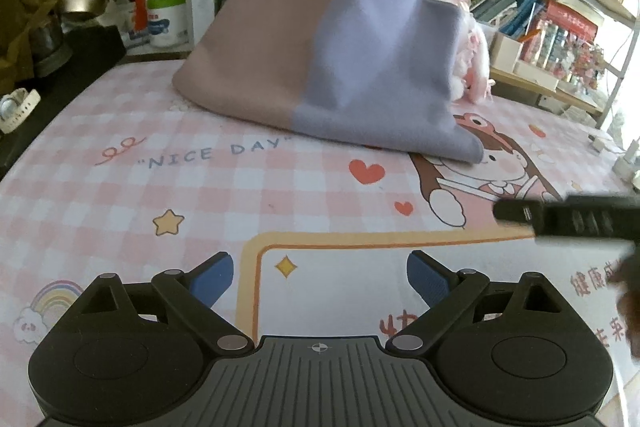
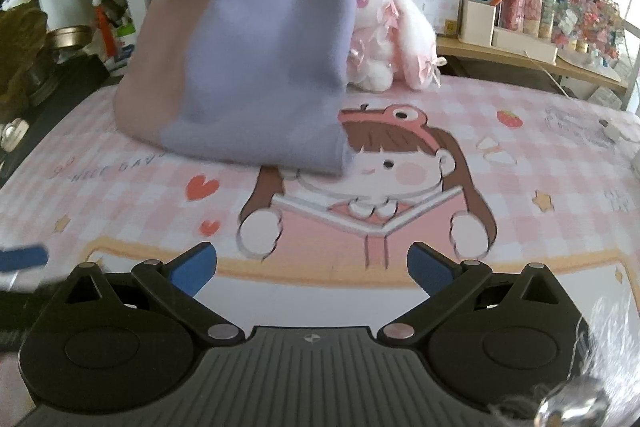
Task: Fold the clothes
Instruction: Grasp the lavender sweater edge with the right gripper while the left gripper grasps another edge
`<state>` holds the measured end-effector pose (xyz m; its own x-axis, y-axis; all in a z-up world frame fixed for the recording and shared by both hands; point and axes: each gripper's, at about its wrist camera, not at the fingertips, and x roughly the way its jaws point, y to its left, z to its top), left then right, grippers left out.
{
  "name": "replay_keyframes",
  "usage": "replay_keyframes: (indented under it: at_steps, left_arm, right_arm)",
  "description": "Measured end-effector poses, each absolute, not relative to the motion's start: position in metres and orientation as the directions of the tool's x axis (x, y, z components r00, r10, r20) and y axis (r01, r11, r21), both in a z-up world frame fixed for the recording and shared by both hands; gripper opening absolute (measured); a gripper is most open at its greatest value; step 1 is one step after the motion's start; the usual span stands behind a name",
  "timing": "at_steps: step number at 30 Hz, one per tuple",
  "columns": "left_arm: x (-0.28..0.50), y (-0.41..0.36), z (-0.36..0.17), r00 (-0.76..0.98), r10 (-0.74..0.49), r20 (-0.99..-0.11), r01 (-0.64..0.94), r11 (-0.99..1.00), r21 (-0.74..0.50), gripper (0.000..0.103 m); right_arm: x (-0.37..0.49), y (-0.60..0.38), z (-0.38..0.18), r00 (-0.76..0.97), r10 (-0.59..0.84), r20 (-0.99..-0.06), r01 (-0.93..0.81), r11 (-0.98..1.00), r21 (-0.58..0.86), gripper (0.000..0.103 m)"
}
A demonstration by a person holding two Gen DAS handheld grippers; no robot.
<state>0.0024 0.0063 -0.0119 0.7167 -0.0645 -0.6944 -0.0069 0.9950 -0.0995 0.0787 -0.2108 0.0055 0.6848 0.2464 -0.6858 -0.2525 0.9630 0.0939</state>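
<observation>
We see one folded garment (image 1: 320, 55) at the far side of the mat (image 1: 120, 195) — one plush (image 2: 384, 39) behind it. Both grippers, left (image 1: 320, 277) and right (image 2: 312, 269), hang spread and empty.

The sweater (image 1: 320, 55), half dusty pink and half lavender, lies folded in a thick bundle on the tabletop (image 1: 120, 195), well ahead of both open tongs, touched by neither, its far edge propped up and its near lavender corner flat.
</observation>
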Motion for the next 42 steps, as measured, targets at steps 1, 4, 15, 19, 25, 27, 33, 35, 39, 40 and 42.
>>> replay_keyframes:
  at_steps: [1,4,15,19,25,27,33,35,39,40,42]
  left_arm:
    - [0.001,0.006,-0.011,0.72,-0.067,-0.69,-0.002,0.995,-0.099,0.096]
    - [-0.006,0.005,-0.006,0.74,-0.064,-0.669,0.003,0.996,-0.092,0.096]
    - [-0.034,0.004,0.009,0.775,0.098,-0.624,-0.162,0.986,-0.046,0.096]
    - [-0.041,0.002,0.017,0.777,0.193,-0.599,-0.268,0.963,-0.038,0.096]
    - [-0.046,-0.014,0.031,0.798,0.228,-0.558,-0.31,0.949,-0.056,0.096]
    - [-0.046,-0.026,0.033,0.808,0.204,-0.553,-0.264,0.964,-0.031,0.096]
    - [-0.046,-0.073,0.027,0.81,0.166,-0.563,-0.14,0.986,0.089,0.096]
    - [-0.048,-0.084,0.023,0.804,0.153,-0.575,-0.113,0.988,0.105,0.096]
    - [-0.055,-0.106,0.023,0.815,0.108,-0.569,-0.052,0.992,0.114,0.096]
    - [-0.055,-0.111,0.023,0.816,0.101,-0.569,-0.037,0.992,0.122,0.096]
    - [-0.052,-0.12,0.021,0.816,0.096,-0.57,-0.016,0.989,0.145,0.096]
  right_arm:
    - [0.087,-0.213,0.006,0.683,0.249,-0.687,-0.255,0.962,0.095,0.103]
    - [0.115,-0.218,0.005,0.671,0.267,-0.692,-0.26,0.958,0.117,0.102]
    - [0.212,-0.221,-0.01,0.582,0.383,-0.717,-0.236,0.924,0.301,0.057]
    - [0.217,-0.217,-0.014,0.52,0.426,-0.74,-0.25,0.905,0.345,0.015]
    - [0.166,-0.236,0.019,0.37,0.762,-0.532,-0.344,0.644,0.683,0.007]
    - [0.144,-0.241,0.03,0.303,0.841,-0.448,-0.379,0.538,0.753,0.007]
    - [0.095,-0.252,0.036,0.144,0.889,-0.436,-0.442,0.451,0.775,0.007]
    - [0.092,-0.261,0.036,0.14,0.886,-0.442,-0.441,0.455,0.774,0.007]
    - [0.097,-0.274,0.028,0.141,0.88,-0.453,-0.418,0.468,0.779,0.007]
    - [0.099,-0.274,0.027,0.142,0.877,-0.459,-0.417,0.474,0.776,0.007]
    - [0.094,-0.277,0.026,0.125,0.875,-0.469,-0.413,0.475,0.777,0.007]
